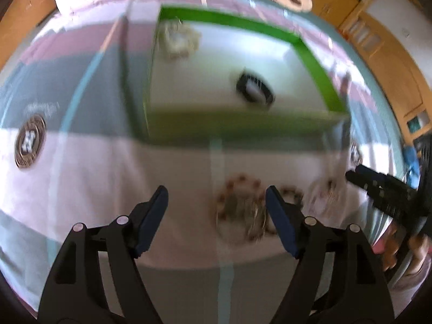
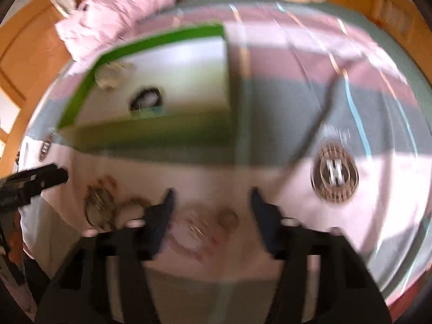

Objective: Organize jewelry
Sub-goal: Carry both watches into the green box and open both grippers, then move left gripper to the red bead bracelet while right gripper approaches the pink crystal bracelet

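I judge the step in hand to be picking loose jewelry off the bed and carrying it to the green box (image 1: 310, 54), so I want each pick to take one piece only. My left tongs (image 1: 216, 210) stand wide with nothing between the pads, and the beaded bracelet pile (image 1: 240, 210) lies on the bedspread (image 1: 94, 189) just inside the right finger (image 1: 280, 224) rather than centred in the gap. I would slide the tongs toward that side before closing, so the beads sit between both pads and do not get nudged away. A smaller ring-like piece (image 1: 291, 193) sits just beyond that same finger, close enough to snag; blur keeps me from telling what it is. My right tongs (image 2: 213, 208) are parted to a middling gap and grip nothing; a tangle of chain and a round piece (image 2: 210, 226) lies on the bed between the fingers, slightly toward me. There I would come straight down and close slowly, since thin chain can slip out. The box sits well beyond both tongs, already holding a pale piece (image 1: 178, 40) and a dark band (image 1: 255, 90).
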`<act>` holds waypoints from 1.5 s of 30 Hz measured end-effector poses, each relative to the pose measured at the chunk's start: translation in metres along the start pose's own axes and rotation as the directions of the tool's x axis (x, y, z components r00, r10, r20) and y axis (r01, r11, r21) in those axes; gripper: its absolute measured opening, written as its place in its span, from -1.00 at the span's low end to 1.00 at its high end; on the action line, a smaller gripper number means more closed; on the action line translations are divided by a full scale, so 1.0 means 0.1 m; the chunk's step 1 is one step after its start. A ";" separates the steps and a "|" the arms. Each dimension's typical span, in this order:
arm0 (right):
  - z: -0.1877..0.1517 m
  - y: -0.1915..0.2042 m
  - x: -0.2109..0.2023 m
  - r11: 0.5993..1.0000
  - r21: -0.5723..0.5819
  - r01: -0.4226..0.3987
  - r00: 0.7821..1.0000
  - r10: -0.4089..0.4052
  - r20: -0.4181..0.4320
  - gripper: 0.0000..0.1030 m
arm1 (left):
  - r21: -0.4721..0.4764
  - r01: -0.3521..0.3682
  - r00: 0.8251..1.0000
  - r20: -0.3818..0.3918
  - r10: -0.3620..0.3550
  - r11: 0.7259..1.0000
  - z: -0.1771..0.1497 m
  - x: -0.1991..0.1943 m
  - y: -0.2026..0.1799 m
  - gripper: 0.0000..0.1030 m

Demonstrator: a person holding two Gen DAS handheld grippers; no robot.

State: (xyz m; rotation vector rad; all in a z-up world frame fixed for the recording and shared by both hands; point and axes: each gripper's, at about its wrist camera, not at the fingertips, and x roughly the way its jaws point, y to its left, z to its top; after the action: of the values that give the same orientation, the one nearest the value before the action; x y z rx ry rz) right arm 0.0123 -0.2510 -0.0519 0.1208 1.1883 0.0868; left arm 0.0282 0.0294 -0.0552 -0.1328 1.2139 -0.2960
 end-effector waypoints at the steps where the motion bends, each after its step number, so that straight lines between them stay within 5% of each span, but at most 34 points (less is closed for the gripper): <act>1: -0.01 -0.03 0.03 1.000 0.010 -0.003 1.000 0.003 -0.016 -0.15 | 0.005 -0.010 1.000 -0.014 0.010 1.000 -0.03 0.05 -0.01 0.47; 9: -0.15 0.25 0.28 0.991 -0.134 -0.027 0.992 0.009 -0.129 -0.15 | -0.003 -0.059 0.996 -0.071 0.059 0.998 -0.06 0.32 0.02 0.47; 11: -0.18 0.32 0.35 0.988 -0.152 -0.023 0.990 0.001 -0.142 -0.40 | -0.019 -0.062 0.995 -0.084 0.060 0.998 -0.03 0.35 0.04 0.47; 12: -0.18 0.33 0.36 0.989 -0.148 -0.025 0.990 0.004 -0.138 -0.58 | -0.028 -0.062 0.994 -0.087 0.059 0.998 -0.02 0.37 0.06 0.47; 19: -0.06 0.39 0.12 0.987 -0.094 -0.133 0.990 0.137 0.030 -0.58 | -0.058 -0.059 0.995 -0.083 0.054 0.997 0.01 0.35 0.17 0.53; 25: 0.03 0.29 0.13 0.970 -0.008 -0.245 0.967 0.245 0.069 -0.57 | -0.054 -0.068 0.994 -0.089 0.063 0.996 0.02 0.37 0.15 0.55; 31: 0.13 0.23 0.13 0.979 0.070 -0.191 0.977 0.182 0.112 -0.11 | -0.053 -0.073 0.994 -0.088 0.068 0.996 0.02 0.37 0.15 0.58; 37: 0.07 0.19 0.26 0.998 0.041 -0.056 0.997 0.053 0.054 -0.11 | -0.063 -0.079 0.994 -0.086 0.074 0.995 0.04 0.39 0.17 0.58; 45: -0.03 0.36 0.47 0.993 -0.073 0.090 0.996 -0.088 0.022 -0.11 | -0.054 -0.109 0.992 -0.076 0.105 0.993 0.07 0.45 0.15 0.58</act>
State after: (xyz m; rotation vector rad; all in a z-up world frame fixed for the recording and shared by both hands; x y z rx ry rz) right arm 0.0272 -0.2092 -0.0909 0.0034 1.1686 0.0510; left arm 0.0515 0.0297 -0.0967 -0.1080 1.2979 -0.1732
